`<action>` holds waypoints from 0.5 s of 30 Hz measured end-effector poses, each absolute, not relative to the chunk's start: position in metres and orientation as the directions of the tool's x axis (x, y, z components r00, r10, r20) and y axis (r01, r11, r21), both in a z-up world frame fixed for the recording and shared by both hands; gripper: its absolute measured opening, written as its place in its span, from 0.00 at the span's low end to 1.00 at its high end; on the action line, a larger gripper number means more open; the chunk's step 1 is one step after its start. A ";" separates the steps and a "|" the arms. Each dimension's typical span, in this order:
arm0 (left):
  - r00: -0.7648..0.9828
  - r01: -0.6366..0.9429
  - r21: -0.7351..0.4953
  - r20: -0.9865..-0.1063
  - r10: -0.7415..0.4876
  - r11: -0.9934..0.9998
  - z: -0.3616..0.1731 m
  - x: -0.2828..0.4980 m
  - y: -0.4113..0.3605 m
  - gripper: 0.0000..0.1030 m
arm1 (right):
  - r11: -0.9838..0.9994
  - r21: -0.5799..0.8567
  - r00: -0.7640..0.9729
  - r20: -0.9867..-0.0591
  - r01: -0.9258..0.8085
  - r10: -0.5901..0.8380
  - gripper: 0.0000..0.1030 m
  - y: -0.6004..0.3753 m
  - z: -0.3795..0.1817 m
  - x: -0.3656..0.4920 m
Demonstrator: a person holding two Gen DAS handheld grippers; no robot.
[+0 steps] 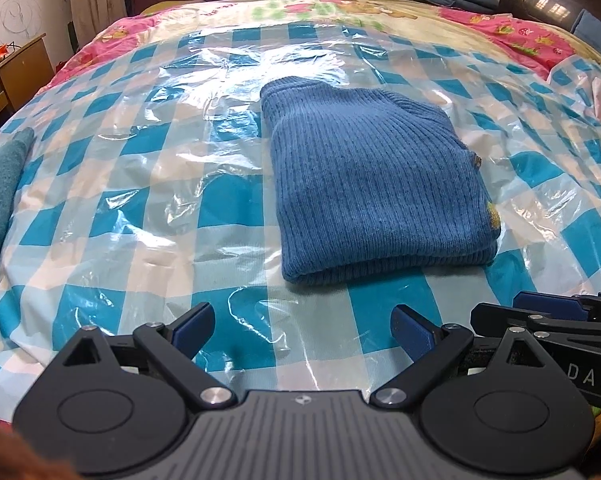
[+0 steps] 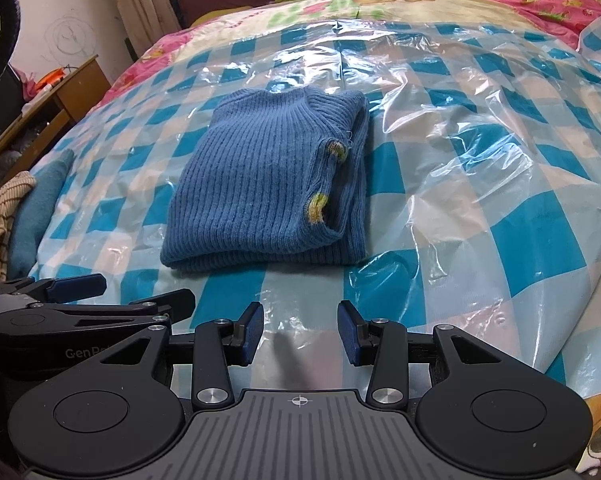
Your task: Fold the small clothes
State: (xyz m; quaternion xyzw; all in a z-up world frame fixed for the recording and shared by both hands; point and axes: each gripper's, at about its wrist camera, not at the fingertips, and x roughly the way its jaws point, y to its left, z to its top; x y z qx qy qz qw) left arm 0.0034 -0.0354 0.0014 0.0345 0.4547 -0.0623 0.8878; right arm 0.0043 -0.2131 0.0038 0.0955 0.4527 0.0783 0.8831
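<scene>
- Sweater [image 1: 376,184]: one blue knit, folded, lying on the bed's checked plastic sheet [image 1: 140,184], far of the left tool [image 1: 302,330], whose two fingers stand wide apart, holding nothing.
- Right wrist view: the one sweater [image 2: 260,184] lies far-left of the right tool [image 2: 300,332], fingers apart; two yellow-trimmed openings show.

A glossy blue-and-white checked plastic sheet [image 1: 148,184] covers the bed. At twelve o'clock beyond it lies a pink and cream cartoon-print quilt [image 2: 380,4]. At ten o'clock stands a brown wooden desk [image 1: 16,68], beige curtains [image 2: 140,0] nearby.
</scene>
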 end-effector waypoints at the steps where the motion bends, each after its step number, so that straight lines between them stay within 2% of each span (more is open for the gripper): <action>1: 0.579 0.142 0.004 -0.812 -0.080 0.990 0.001 0.003 -0.035 0.96 | 0.970 0.240 0.578 -0.785 -0.051 0.224 0.39 -0.213 0.004 0.004; 15: 0.579 0.144 0.005 -0.811 -0.080 0.990 0.000 0.002 -0.036 0.94 | 0.970 0.239 0.578 -0.786 -0.045 0.221 0.40 -0.213 0.003 0.004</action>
